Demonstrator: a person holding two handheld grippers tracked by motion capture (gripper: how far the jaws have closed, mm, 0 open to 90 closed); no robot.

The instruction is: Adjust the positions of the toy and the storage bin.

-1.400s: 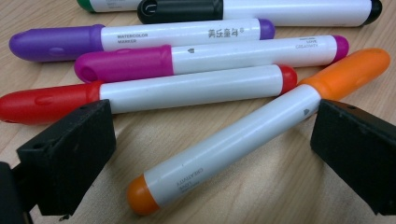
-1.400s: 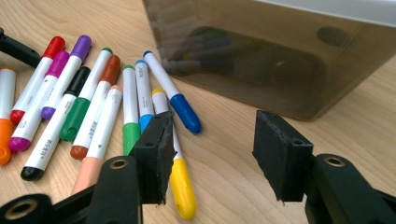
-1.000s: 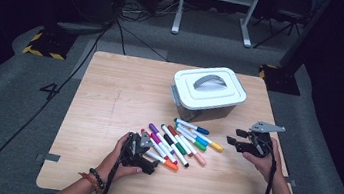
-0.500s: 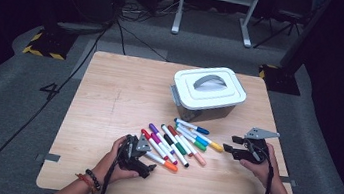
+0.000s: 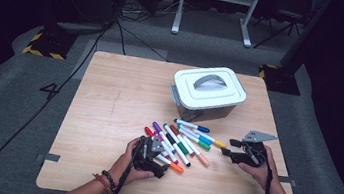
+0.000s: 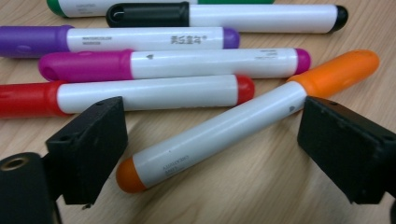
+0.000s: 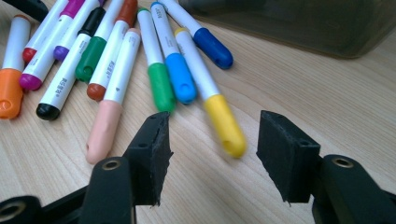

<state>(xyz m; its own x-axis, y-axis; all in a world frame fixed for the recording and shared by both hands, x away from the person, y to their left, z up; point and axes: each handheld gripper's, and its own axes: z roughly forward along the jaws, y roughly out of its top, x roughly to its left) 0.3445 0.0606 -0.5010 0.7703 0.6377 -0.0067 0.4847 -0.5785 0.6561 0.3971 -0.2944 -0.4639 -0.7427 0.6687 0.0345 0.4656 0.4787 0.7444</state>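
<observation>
Several coloured markers (image 5: 182, 141) lie in a loose bunch on the wooden table (image 5: 109, 99). My left gripper (image 5: 161, 162) sits at the bunch's near left edge. Its jaws have just been closing. In the left gripper view the gripper (image 6: 217, 149) is open, and the orange marker (image 6: 224, 128) lies slantwise between the pads with no pad pressing on it. My right gripper (image 5: 228, 147) is at the bunch's right end. In the right gripper view it (image 7: 212, 154) stands open, with the yellow-capped marker's (image 7: 224, 121) tip just ahead of the gap.
A grey lidded box (image 5: 208, 94) with a handle on its lid stands behind the markers, its wall (image 7: 303, 23) close beyond the right gripper. Red, magenta, purple and black markers (image 6: 154, 93) lie just past the orange one. Bare wood spreads over the table's left half.
My left gripper has slid right, up to the orange marker. The right gripper has edged slightly left and nearer, towards the yellow marker's tip.
</observation>
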